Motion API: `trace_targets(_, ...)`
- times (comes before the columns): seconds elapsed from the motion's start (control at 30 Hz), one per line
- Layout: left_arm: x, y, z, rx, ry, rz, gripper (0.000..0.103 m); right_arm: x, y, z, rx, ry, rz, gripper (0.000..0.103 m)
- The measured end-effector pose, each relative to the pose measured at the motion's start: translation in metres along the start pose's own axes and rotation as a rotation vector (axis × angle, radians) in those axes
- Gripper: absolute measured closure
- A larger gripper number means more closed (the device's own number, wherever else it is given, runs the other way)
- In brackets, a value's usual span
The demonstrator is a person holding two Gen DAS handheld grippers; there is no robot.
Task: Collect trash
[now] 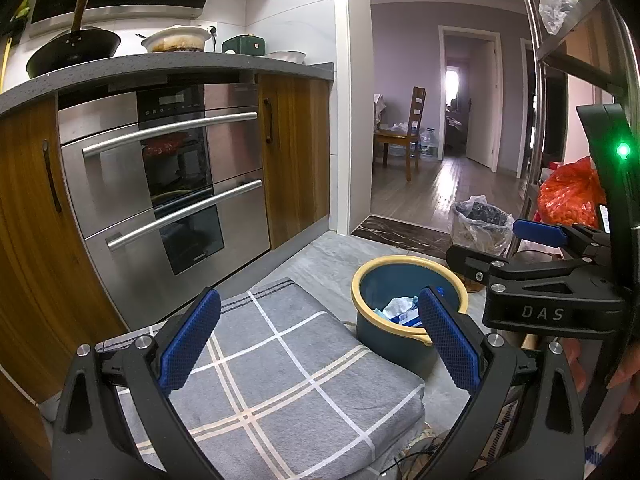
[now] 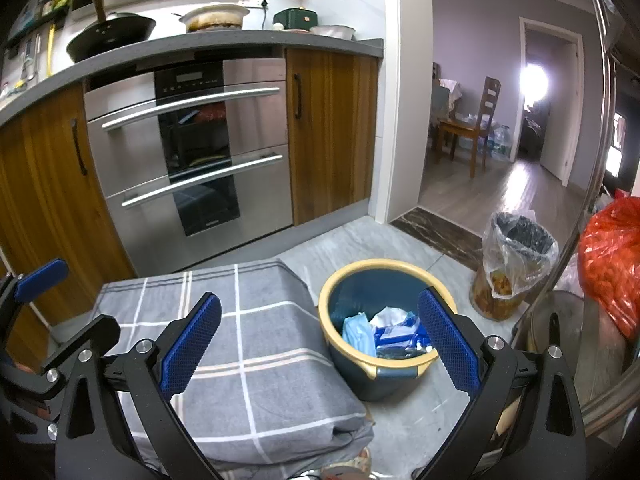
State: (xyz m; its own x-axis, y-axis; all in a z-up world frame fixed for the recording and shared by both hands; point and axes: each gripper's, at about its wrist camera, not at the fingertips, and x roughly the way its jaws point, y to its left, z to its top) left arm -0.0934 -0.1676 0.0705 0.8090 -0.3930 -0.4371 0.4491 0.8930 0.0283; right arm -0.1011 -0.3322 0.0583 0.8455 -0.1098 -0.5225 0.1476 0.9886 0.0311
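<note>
Both the left gripper (image 1: 320, 344) and right gripper (image 2: 320, 344) gape wide, empty, over the checked cushion (image 2: 248, 356). Trash (image 2: 384, 334) (wrappers, tissue) sits inside the yellow-rimmed bin (image 2: 404, 372), lower centre.

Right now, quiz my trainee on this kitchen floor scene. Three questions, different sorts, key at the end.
1. True or false: the left gripper and the right gripper are both open and hold nothing.
2. Which holds the blue and white trash? A) the yellow-rimmed bucket B) the bin lined with a clear bag C) the oven
3. Fill in: the bucket stands on the floor beside a grey checked ____.

Key: 1 true; 2 A; 3 cushion.
</note>
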Motion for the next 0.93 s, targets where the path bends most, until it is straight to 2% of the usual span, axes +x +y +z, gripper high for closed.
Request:
trace_targets(0.3,0.0000,-0.0007,-0.0005,0.002,0.000,0.000,0.006,-0.0003,-0.0011,-0.0003,0.000,0.001,0.000,0.005)
trace_targets(0.53,0.0008,-0.0032,0.0001,0.014,-0.014,-0.031,0.006,-0.0003,-0.0019,0.0000,0.000,0.002,0.001,0.005)
trace_targets(0.93,0.0058,0.0049,-0.0047,0.002,0.014,-0.010,0.006,-0.0002,-0.0036,-0.0010,0.001,0.006,0.002,0.005)
